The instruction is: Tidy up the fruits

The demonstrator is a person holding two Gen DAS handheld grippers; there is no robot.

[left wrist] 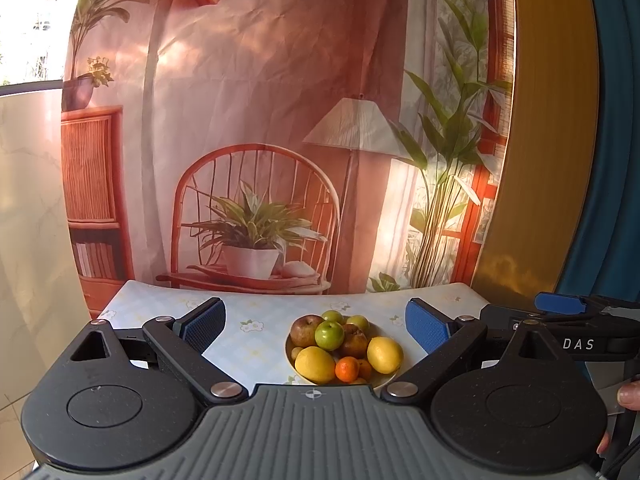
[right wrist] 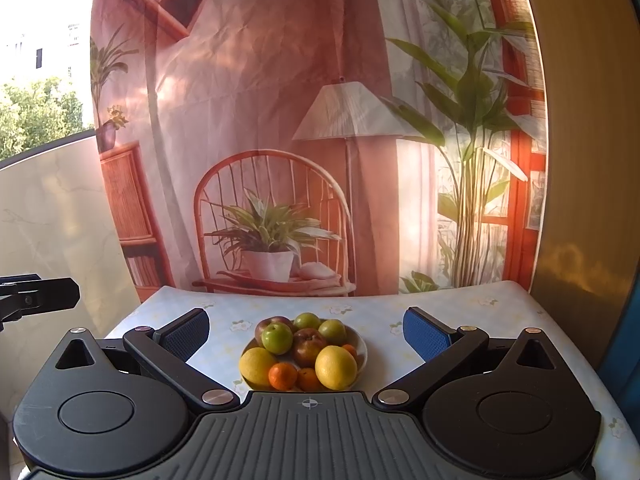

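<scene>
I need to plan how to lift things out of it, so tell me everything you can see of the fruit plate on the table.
The shallow, pale cream round plate sits on the light floral-print tablecloth, piled with fruit that hides most of it: two yellow lemons in front, small orange mandarins between them, green apples and brownish-red apples behind. Only its rim shows. Neither the open left gripper nor the open right gripper touches it.

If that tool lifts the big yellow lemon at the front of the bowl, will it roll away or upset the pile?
The lemon looks round and smooth-skinned, so it may slip or roll if gripped off-centre. It leans against a tangerine and a brown apple, which could shift once it goes. It looks firm, unlikely to squash.
</scene>
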